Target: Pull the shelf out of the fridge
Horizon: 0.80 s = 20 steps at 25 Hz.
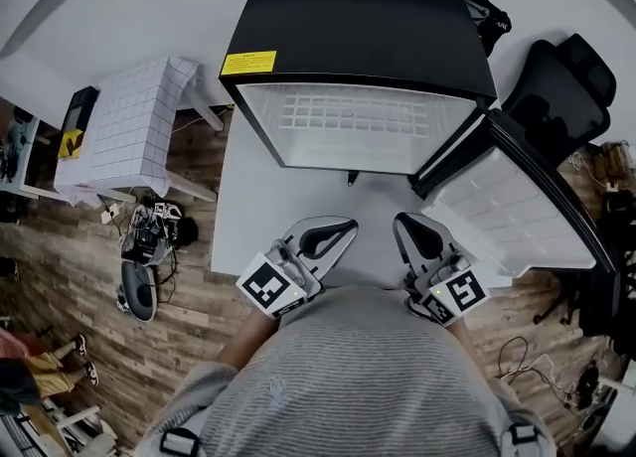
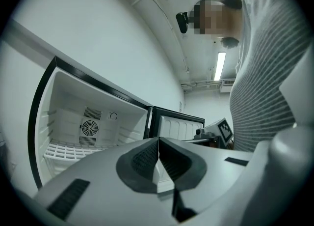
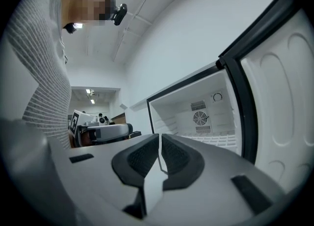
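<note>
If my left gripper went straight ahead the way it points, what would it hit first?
Likely the fridge, at its front edge on the hinge side beside the open door; nothing shows between it and the left gripper. Depth is unclear.

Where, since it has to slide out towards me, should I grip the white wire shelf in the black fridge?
Probably the front edge of the white wire shelf, near its middle, coming straight in through the open front of the black fridge. It lies level, enclosed elsewhere, so only that edge faces you.
</note>
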Available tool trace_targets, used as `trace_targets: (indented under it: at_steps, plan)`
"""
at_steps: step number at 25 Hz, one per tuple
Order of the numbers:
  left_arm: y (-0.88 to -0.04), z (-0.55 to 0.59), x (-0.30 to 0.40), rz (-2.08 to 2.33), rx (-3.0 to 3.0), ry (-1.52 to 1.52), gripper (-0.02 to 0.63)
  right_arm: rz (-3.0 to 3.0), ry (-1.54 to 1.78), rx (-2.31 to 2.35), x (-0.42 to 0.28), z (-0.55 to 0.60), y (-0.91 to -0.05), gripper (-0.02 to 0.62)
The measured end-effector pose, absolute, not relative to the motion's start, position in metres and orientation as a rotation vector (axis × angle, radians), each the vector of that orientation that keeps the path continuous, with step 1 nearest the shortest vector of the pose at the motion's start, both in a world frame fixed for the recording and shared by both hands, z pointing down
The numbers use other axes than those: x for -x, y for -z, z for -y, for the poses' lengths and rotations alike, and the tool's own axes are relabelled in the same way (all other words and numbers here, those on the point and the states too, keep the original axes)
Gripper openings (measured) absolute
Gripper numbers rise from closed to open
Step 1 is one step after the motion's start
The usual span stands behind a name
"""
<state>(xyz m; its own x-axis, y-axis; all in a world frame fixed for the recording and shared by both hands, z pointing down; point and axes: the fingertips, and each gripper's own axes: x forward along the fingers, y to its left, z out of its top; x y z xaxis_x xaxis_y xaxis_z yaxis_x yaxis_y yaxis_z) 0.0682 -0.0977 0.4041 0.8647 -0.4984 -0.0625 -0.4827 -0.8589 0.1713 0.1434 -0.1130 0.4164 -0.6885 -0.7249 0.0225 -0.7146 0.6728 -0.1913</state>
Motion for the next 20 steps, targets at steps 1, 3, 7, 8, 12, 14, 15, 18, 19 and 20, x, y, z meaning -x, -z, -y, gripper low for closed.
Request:
trace_targets:
  at_steps: [1, 3, 7, 8, 12, 14, 15, 18, 19, 20]
  plan:
    - [-0.403, 0.098, -0.066, 0.761, -2.893, 0.158, 0.012, -2.825, 0.274, 1.215, -0.14, 0.114, -0.414, 0.014]
    - [-0.406, 0.1, -0.06, 0.767, -2.891, 0.146, 0.012, -2.838, 0.269, 1.198, -0.135, 0.112, -0.411, 0.014]
    - [-0.403, 0.101, -0.06, 0.762, -2.897, 0.175, 0.012, -2.832, 0.267, 1.211, -0.134, 0.112, -0.41, 0.014]
    - [-0.404, 0.1, -0.062, 0.753, -2.9, 0.168, 0.012, -2.828, 0.262, 1.219, -0.135, 0.113, -0.41, 0.014]
    - [-0.41, 0.098, -0.065, 0.733, -2.899, 0.132, 0.012, -2.832, 0.243, 1.23, -0.135, 0.115, -0.411, 0.014]
    - [-0.41, 0.098, -0.064, 0.735, -2.898, 0.134, 0.012, -2.835, 0.246, 1.233, -0.136, 0.115, -0.412, 0.014]
    - [-0.41, 0.099, -0.064, 0.737, -2.898, 0.133, 0.012, -2.835, 0.252, 1.23, -0.136, 0.114, -0.412, 0.014]
    - [-0.405, 0.1, -0.064, 0.741, -2.913, 0.154, 0.012, -2.846, 0.284, 1.193, -0.132, 0.11, -0.412, 0.014]
    - [-0.401, 0.1, -0.064, 0.744, -2.922, 0.17, 0.012, -2.848, 0.286, 1.189, -0.132, 0.109, -0.412, 0.014]
    - [-0.399, 0.101, -0.064, 0.746, -2.925, 0.179, 0.012, -2.848, 0.282, 1.194, -0.132, 0.109, -0.412, 0.014]
